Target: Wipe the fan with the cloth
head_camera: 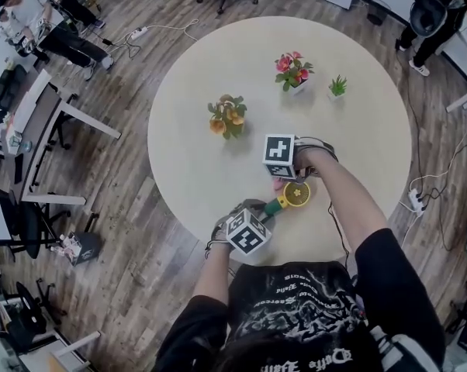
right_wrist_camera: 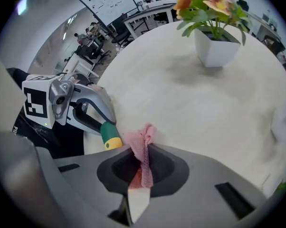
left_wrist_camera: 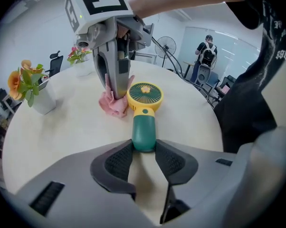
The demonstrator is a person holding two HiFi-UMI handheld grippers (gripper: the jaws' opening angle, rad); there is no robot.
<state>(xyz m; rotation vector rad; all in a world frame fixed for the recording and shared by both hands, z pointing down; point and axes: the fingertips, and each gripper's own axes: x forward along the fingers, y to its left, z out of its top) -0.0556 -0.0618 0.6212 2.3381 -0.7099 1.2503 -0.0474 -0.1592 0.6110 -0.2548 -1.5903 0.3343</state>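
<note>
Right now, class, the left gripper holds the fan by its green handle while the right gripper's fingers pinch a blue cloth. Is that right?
The cloth is pink, not blue; the right gripper view shows it. Otherwise yes: the left gripper holds the fan by its green handle, the right gripper pinches the cloth.

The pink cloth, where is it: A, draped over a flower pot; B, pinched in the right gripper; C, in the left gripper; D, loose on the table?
B: the right gripper view shows the pink cloth pinched between the shut jaws of the right gripper; the left gripper grips the fan.
</note>
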